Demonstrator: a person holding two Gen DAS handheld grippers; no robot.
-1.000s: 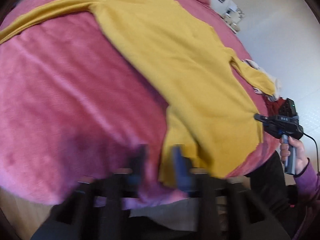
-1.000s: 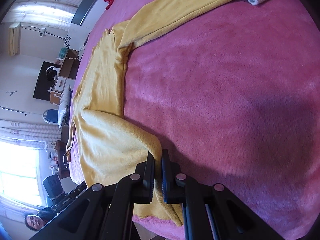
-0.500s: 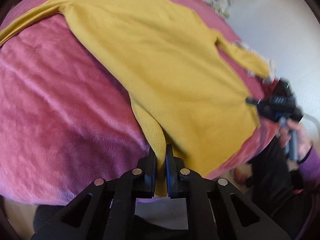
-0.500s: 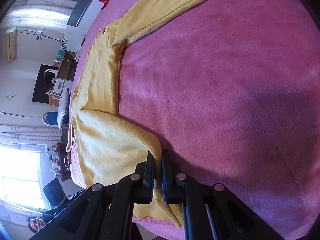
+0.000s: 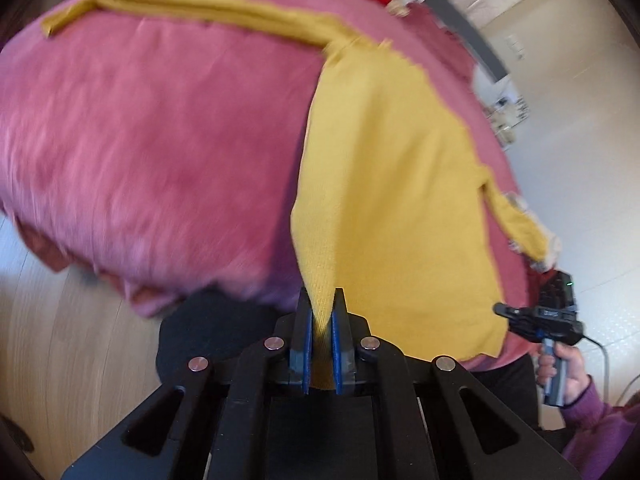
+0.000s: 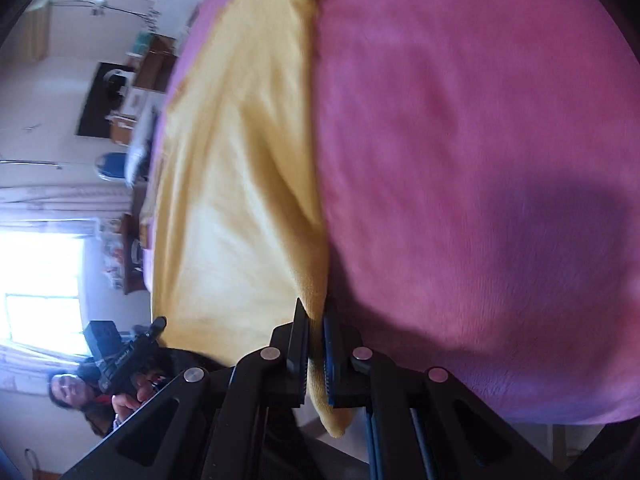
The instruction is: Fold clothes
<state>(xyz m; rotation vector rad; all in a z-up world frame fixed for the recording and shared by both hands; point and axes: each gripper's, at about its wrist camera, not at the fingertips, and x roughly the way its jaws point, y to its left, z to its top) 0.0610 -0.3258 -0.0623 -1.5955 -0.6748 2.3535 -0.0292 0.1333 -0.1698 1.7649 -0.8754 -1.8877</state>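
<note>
Pinching the hem of a mustard-yellow knit sweater point(image 5: 392, 184) at two corners: left gripper point(image 5: 320, 312) and right gripper point(image 6: 314, 320) both clamped on fabric. Spread body-flat over a pink fleece blanket point(image 5: 160, 140), one sleeve point(image 5: 200, 8) stretched far across.

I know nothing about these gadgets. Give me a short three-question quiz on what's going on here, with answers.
1. True or false: the left gripper is open and holds nothing.
2. What does the yellow sweater lie on: (a) a bare wooden floor, (b) a pink blanket, (c) a glass table?
3. Fill in: the right gripper is shut on the sweater's ____ edge.

Key
1. False: it is shut on the sweater's bottom edge.
2. (b)
3. bottom; fabric hangs out below its jaws.
</note>
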